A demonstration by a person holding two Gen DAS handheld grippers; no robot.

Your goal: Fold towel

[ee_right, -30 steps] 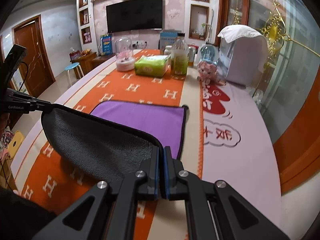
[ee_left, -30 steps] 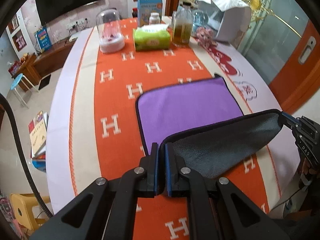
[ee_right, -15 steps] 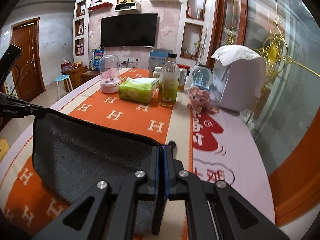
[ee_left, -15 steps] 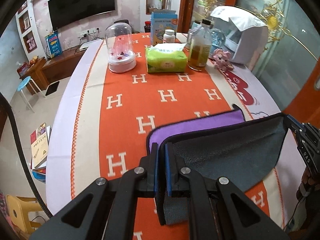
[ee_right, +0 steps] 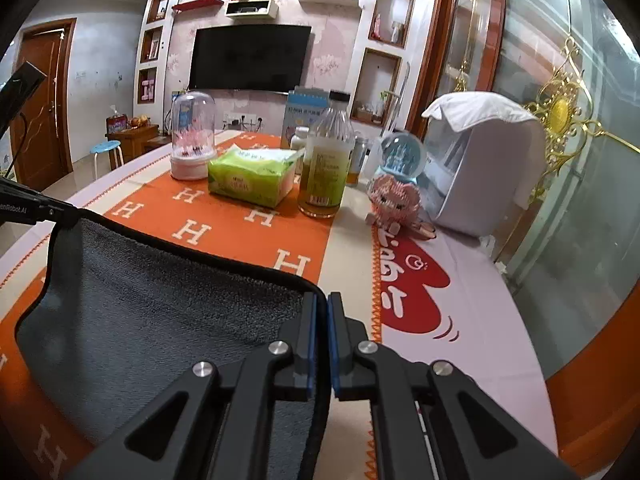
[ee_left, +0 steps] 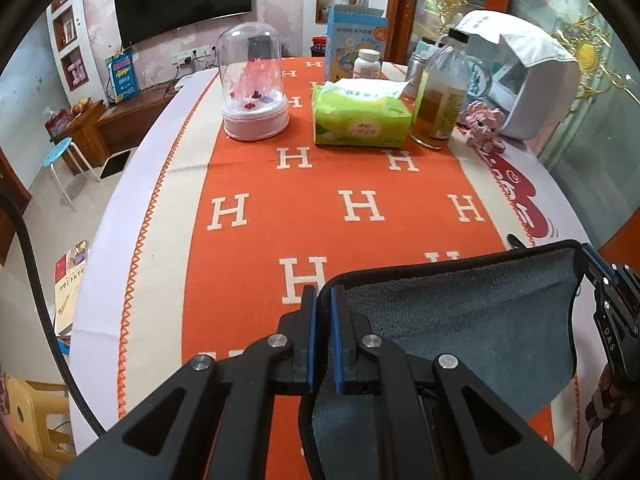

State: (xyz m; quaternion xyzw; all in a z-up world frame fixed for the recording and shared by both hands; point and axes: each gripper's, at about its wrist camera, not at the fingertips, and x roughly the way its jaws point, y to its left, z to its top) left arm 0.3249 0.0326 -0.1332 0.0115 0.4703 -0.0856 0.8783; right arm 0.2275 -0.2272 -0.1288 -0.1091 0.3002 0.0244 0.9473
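Note:
The towel [ee_left: 460, 320] shows its grey fleece side with a black hem; its purple side is hidden now. My left gripper [ee_left: 323, 300] is shut on one top corner. My right gripper [ee_right: 322, 308] is shut on the other top corner and shows at the right edge of the left wrist view [ee_left: 600, 276]. The towel [ee_right: 140, 312] hangs stretched between the two grippers, held above the orange tablecloth [ee_left: 360, 208]. The left gripper shows at the left edge of the right wrist view [ee_right: 44, 212].
At the table's far end stand a glass dome ornament [ee_left: 252, 88], a green tissue pack [ee_left: 360, 116], a bottle of yellow liquid [ee_left: 440, 96], a pink toy pig [ee_right: 394, 200] and a white appliance [ee_right: 480, 168]. A yellow stool [ee_left: 28, 412] stands beside the table.
Both grippers have lifted the towel's near edge up and carried it towards the table's far end. The purple side that lay flat on the cloth has gone out of sight behind the grey side.

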